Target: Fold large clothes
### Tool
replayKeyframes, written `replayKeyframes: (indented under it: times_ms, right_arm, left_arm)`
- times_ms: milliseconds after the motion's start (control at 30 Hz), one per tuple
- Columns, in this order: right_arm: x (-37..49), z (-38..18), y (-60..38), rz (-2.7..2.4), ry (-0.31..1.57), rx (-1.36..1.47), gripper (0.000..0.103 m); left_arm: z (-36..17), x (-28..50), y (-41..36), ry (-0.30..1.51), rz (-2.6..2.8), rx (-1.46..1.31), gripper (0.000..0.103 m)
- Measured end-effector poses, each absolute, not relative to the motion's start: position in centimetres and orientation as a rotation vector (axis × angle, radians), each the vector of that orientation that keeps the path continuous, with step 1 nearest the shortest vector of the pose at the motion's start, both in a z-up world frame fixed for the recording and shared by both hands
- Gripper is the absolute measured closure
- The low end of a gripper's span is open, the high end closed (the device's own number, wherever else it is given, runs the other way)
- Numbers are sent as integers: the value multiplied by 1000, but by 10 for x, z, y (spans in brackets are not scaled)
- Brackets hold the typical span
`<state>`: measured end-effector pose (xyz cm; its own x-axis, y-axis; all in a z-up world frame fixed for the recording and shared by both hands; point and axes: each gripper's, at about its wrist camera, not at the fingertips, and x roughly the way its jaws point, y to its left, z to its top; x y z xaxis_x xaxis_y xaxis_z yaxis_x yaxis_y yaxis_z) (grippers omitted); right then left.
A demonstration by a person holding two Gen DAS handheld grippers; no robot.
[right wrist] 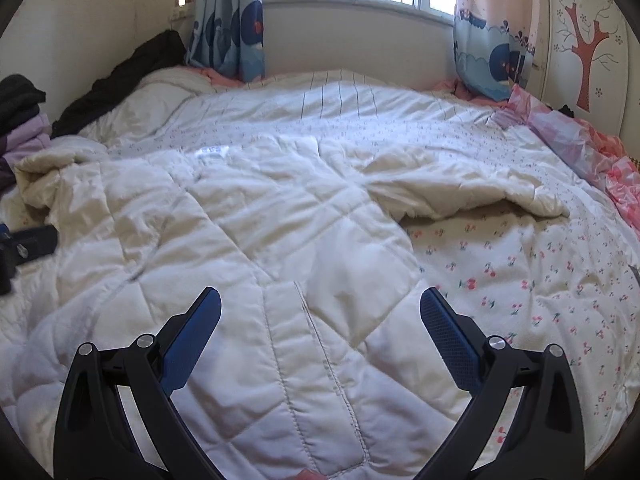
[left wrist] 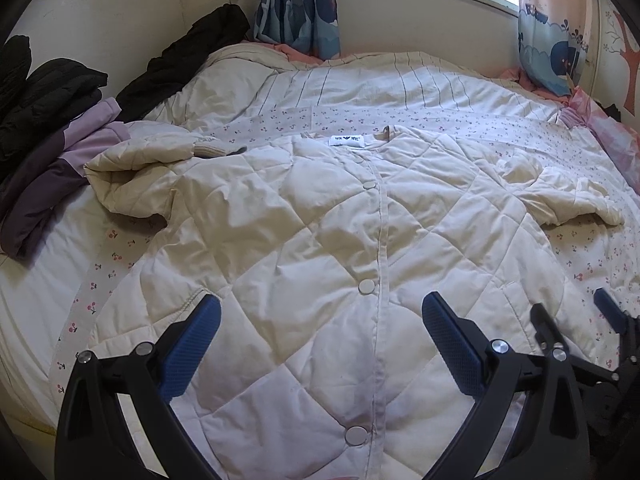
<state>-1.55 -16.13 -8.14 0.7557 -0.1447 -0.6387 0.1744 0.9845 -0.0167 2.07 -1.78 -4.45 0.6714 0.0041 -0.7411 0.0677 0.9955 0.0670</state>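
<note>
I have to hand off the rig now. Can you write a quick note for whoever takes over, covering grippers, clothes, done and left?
Left gripper: open, empty, above the jacket's button placket.
Right gripper: open, empty, above the jacket's right side.
Cream quilted jacket: spread front-up on the bed, buttoned, collar toward the window; left sleeve bunched, right sleeve lying out sideways.
Done: laid out. Left: every fold.
Purple garment and black clothes are piled at the bed's left.

We see a cream diamond-quilted jacket [left wrist: 320, 248] at centre frame on a white cherry-print bedsheet [right wrist: 520, 272]; blue whale-patterned curtains [left wrist: 300, 4] hang upper left, purple clothes [left wrist: 52, 168] far left.
</note>
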Motion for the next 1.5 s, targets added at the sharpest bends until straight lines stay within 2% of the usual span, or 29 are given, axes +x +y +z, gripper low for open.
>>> replayKeyframes:
  times_ms: [233,367,600,700,867,1000,1500]
  right_arm:
    - [-11,-104,-158,-140,738,31,7]
    - [-6,-125,-150,-92,849,2,7]
    - [-5,-132,-151,-80,885,3,7]
    - [-6,-124,-158,-10,890,53,7]
    - [-25,-77,-171,23,726,113,7]
    - [-31,-51,-172,20,672,82,7]
    - [-34,-26,-158,34,634,55,7]
  left_arm:
    - [-51,25,-21,846,-33,107,6]
    - [-53,26,-18,849,-30,99,6]
    - [-54,27,-12,837,-18,94,6]
    - [-55,27,-14,828,-16,105,6]
    - [-55,29,-15,823,-16,109,6]
    - [-57,30,-16,833,-17,112,6]
    - [-67,34,-27,865,-29,130,6]
